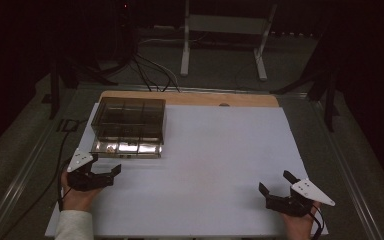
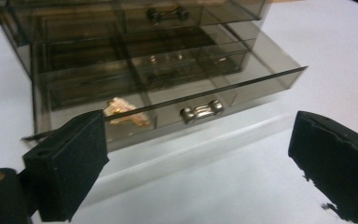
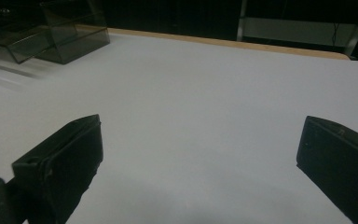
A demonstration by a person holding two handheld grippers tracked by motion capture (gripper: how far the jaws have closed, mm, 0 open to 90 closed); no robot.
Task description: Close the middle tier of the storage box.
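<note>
A smoked clear drawer box [image 1: 128, 117] stands at the back left of the white board [image 1: 220, 160]. Its bottom drawer [image 2: 223, 100] is pulled out toward me, and its metal handle [image 2: 202, 111] faces front. A small pale, shell-like piece [image 2: 123, 113] lies in the drawer's left front compartment. The drawer above, with its own handle [image 2: 168, 14], is pushed in. My left gripper [image 1: 106, 163] sits just in front of the drawer, open, with nothing between its jaws [image 2: 198, 154]. My right gripper [image 1: 274, 181] rests near the front right corner, also open and empty [image 3: 200, 140]. The box [image 3: 51, 32] lies far off at its upper left.
A wooden board edge [image 1: 195, 98] runs behind the white board. Beyond it, cables [image 1: 150, 70] and a white stand [image 1: 225, 30] sit on the dark floor. Bare white surface stretches between the two grippers.
</note>
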